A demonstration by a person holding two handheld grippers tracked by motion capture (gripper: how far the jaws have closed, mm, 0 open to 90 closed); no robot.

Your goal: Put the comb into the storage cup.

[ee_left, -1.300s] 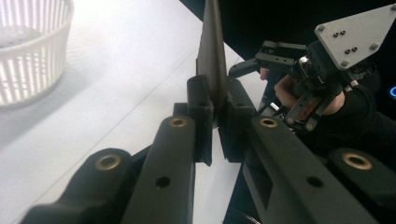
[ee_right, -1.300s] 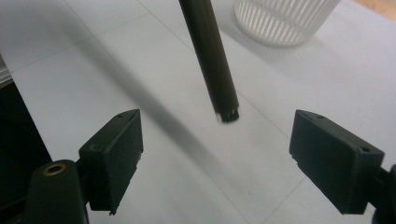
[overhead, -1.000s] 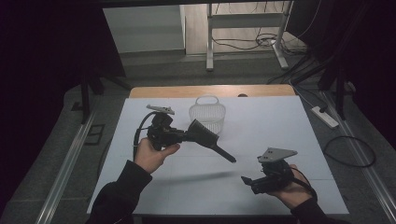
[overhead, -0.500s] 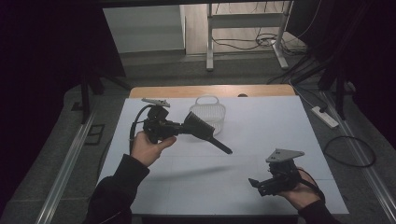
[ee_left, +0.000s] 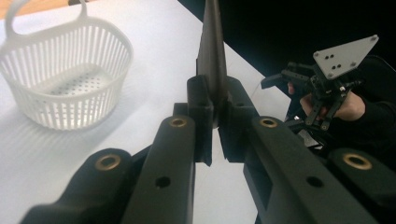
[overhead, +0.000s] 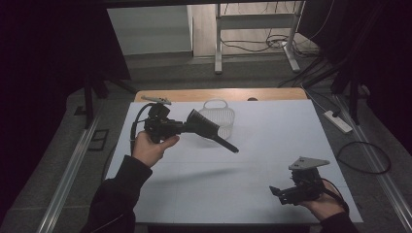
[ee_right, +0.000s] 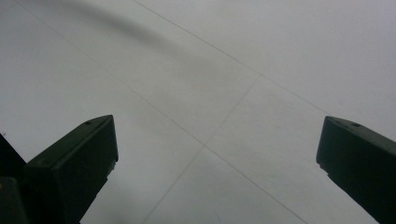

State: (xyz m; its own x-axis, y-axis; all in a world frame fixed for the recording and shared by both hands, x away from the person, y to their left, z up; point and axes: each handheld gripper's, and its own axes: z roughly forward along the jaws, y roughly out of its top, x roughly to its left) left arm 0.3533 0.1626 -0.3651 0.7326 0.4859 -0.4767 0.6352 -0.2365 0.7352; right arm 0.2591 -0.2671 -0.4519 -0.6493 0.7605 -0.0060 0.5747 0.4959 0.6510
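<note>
The white-covered counter (overhead: pixel 272 141) carries a white slotted plastic basket (overhead: pixel 219 118) near its far edge. Your left tongs (ee_left: pixel 212 100) are clamped on a black, flat, stiff plastic tool (overhead: pixel 211 132), held above the counter just before the basket. It appears light and rigid; keep hold near its wide end. Your right tongs (ee_right: pixel 215 154) have just been opening and stand wide, empty.

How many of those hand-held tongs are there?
2. The left tongs are raised near the basket, shut on a black brush. The right tongs are open, low over the table's near right corner.
</note>
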